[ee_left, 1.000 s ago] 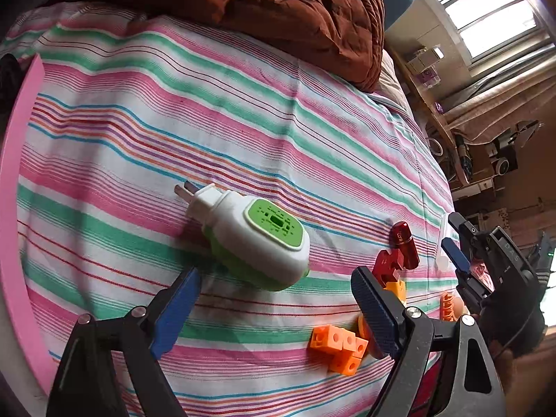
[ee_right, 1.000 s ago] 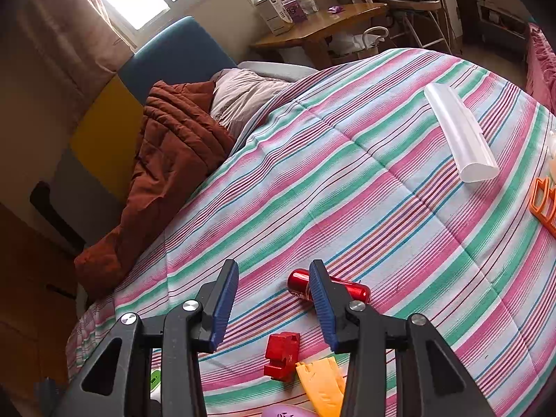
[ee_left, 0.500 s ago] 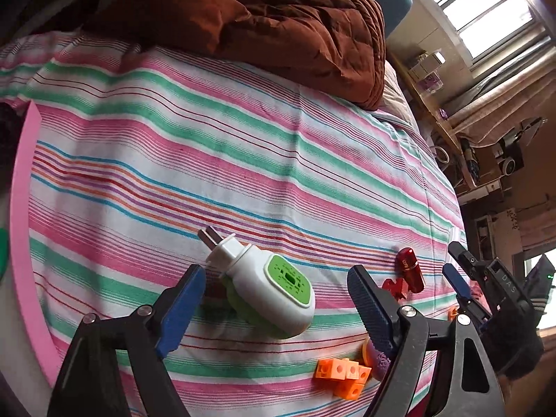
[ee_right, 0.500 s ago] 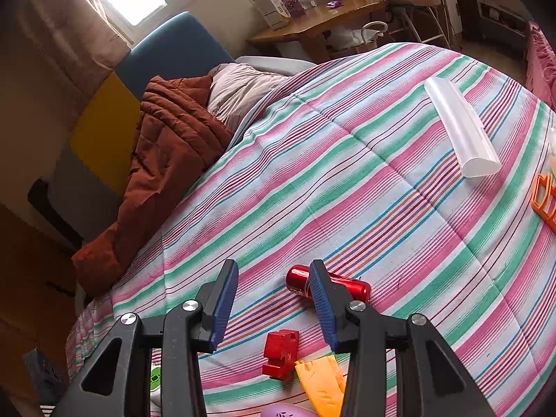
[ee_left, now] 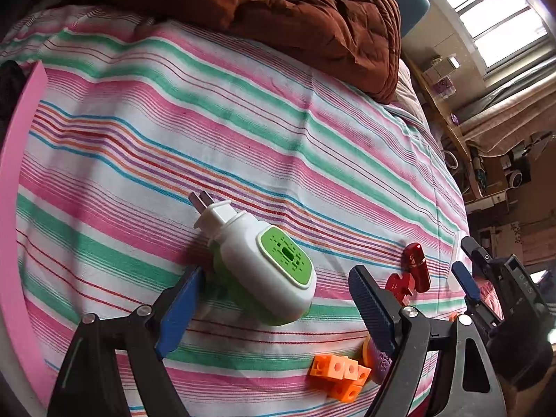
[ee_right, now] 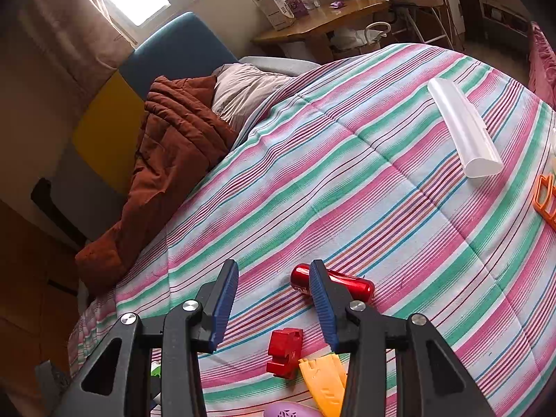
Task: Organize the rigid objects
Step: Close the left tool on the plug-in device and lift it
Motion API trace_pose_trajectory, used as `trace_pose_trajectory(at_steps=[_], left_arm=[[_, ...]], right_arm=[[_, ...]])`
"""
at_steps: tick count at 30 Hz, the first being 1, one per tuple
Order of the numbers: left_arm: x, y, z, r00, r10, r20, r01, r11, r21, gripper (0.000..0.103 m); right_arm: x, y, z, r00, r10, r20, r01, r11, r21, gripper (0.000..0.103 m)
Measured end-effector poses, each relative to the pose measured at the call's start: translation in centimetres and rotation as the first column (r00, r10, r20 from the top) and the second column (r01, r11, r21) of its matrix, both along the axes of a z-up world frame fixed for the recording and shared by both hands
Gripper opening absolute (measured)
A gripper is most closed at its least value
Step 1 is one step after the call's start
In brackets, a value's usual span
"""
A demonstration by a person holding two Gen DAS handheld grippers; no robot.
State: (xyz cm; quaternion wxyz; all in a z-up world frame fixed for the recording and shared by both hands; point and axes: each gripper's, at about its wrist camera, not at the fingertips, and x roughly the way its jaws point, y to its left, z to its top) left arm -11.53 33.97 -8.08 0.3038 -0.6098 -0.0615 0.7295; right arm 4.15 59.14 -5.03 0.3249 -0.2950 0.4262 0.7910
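Striped bedspread (ee_left: 243,111), brown quilt (ee_left: 312,21) bunched at far end by window. Left gripper (ee_left: 274,302) jaws spread wide, nothing gripped; white-green plug-in device (ee_left: 264,264) lies between them, long axis diagonal, prongs pointing up-left away from camera. Right of it: orange cube blocks (ee_left: 340,375), red block (ee_left: 399,286), red cylinder (ee_left: 417,264) lying flat. Right gripper (ee_right: 274,299) jaws partly apart, empty; cylinder just beyond right fingertip, long axis running left-right. White tube (ee_right: 465,128) far right.

Little could be read. The black body of the right gripper (ee_left: 467,283) bore pale letters, seemingly "DAS". The small red plastic block (ee_right: 284,351) showed one embossed letter, perhaps "K"; other markings stayed illegible.
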Motion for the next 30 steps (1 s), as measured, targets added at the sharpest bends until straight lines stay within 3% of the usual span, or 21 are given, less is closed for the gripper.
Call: trace_pose_trajectory(at_steps=[5, 8, 11, 14, 16, 18, 24, 30], left_arm=[[0.3, 0.8, -0.4, 0.997, -0.018, -0.073, 0.017, 1.0, -0.018, 0.082], [-0.1, 0.6, -0.4, 0.994, -0.046, -0.1, 0.043, 0.998, -0.04, 0.066], [-0.6, 0.6, -0.2, 0.981, -0.158, -0.108, 0.153, 0.987, -0.059, 0.066], [-1.0, 0.2, 0.0, 0.951, -0.285, -0.118, 0.271, 0.955, -0.117, 0.066], [-1.4, -0.5, 0.2, 0.941, -0.319, -0.114, 0.303, 0.943, -0.135, 0.07], [-1.9, -1.4, 0.7, 0.942, -0.306, -0.14, 0.283, 0.945, -0.161, 0.081], [-2.1, -3.8, 2.7, 0.962, -0.213, -0.171, 0.19, 0.972, -0.138, 0.088], [-2.2, -3.0, 1.5, 0.99, -0.127, -0.063, 0.113, 0.977, -0.181, 0.088]], right_arm=[[-0.4, -0.2, 0.0, 1.0, 0.015, -0.001, -0.015, 1.0, 0.003, 0.043], [-0.7, -0.3, 0.0, 1.0, 0.023, 0.003, -0.023, 1.0, 0.002, 0.043], [-0.8, -0.4, 0.0, 1.0, 0.023, 0.004, -0.023, 1.0, 0.006, 0.043], [-0.7, -0.3, -0.1, 1.0, 0.019, 0.006, -0.019, 1.0, 0.002, 0.043], [-0.7, -0.3, -0.2, 1.0, 0.019, 0.008, -0.019, 1.0, -0.003, 0.043], [-0.7, -0.3, -0.2, 1.0, 0.017, 0.011, -0.017, 1.0, 0.0, 0.043], [-0.6, -0.3, -0.3, 1.0, 0.014, 0.019, -0.014, 1.0, 0.001, 0.043], [-0.6, -0.4, -0.1, 1.0, 0.015, 0.017, -0.015, 1.0, 0.015, 0.043]])
